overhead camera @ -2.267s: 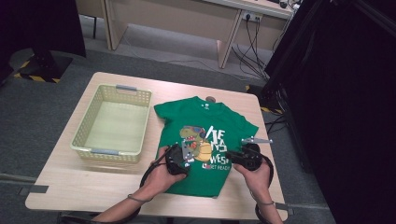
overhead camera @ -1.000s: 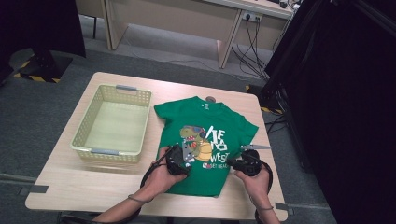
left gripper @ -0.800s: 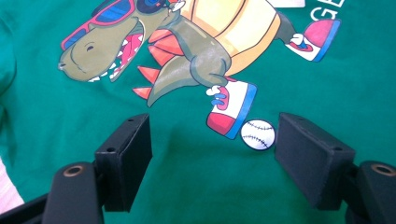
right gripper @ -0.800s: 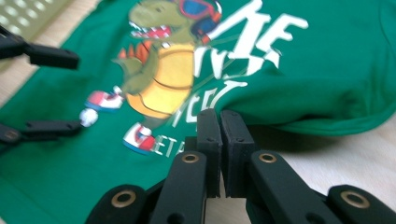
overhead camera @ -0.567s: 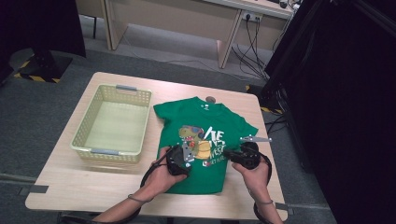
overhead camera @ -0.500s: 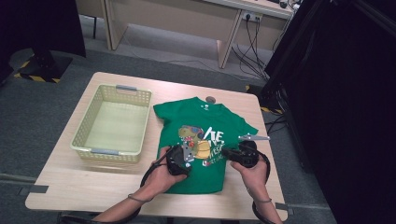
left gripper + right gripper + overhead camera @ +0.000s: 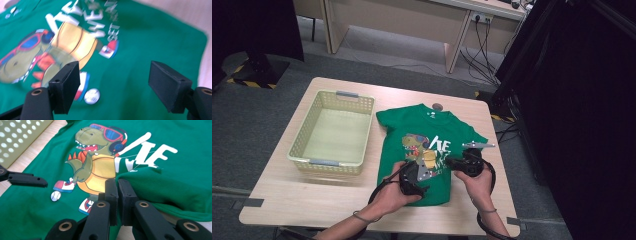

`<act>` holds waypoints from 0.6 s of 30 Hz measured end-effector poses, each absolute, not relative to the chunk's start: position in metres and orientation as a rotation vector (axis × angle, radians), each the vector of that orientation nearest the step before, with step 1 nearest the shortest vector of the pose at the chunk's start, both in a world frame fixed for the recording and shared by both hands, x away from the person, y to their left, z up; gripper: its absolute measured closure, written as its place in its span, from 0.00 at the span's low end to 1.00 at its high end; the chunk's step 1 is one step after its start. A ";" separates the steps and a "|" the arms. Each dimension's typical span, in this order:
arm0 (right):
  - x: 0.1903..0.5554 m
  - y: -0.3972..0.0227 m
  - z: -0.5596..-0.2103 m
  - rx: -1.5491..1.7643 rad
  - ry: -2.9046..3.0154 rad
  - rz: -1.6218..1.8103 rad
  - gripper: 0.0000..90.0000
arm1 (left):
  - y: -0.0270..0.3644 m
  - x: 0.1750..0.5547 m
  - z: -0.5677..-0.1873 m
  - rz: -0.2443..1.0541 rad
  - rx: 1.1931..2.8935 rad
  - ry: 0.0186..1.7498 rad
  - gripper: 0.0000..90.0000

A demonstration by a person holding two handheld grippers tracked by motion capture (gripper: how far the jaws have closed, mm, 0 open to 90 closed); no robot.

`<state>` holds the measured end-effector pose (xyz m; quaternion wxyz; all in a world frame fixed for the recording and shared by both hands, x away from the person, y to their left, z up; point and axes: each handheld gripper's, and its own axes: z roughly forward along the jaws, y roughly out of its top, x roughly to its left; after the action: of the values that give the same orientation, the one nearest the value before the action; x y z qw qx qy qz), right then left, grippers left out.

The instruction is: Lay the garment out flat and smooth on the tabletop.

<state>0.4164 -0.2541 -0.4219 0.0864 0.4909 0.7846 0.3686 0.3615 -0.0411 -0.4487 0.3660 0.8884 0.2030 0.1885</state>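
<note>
Yellow basket (image 7: 333, 134) holding nothing, green T-shirt (image 7: 412, 125) beside it

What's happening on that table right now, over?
Right gripper shut on green dinosaur T-shirt, edge folded inward. Left gripper open above it. Nothing in the way.

My two grippers, left gripper (image 7: 428, 169) and right gripper (image 7: 451, 162), are black with brass-ringed screws, black cables, grey plates.

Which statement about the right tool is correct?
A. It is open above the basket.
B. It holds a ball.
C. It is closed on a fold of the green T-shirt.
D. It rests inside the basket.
C: in the right gripper view, the right tool has its jaws pinched together on a lifted edge of the green T-shirt.
</note>
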 end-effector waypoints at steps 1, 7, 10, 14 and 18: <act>0.417 -0.253 -0.423 1.469 2.339 1.094 0.96 | -0.043 0.362 -0.448 0.480 2.280 0.521 0.27; 0.418 -0.247 -0.426 1.466 2.345 1.138 0.96 | -0.046 0.365 -0.449 0.459 2.276 0.534 0.26; 0.420 -0.242 -0.427 1.461 2.360 1.157 0.96 | -0.047 0.364 -0.448 0.440 2.271 0.530 0.26; 0.422 -0.233 -0.428 1.452 2.373 1.171 0.95 | -0.049 0.363 -0.447 0.418 2.263 0.528 0.25; 0.423 -0.230 -0.430 1.447 2.390 1.174 0.93 | -0.052 0.361 -0.448 0.414 2.267 0.523 0.26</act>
<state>0.4234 -0.2300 -0.4303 0.0556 0.4766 0.7875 0.3868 0.3615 -0.0521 -0.4483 0.3794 0.8876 0.2047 0.1622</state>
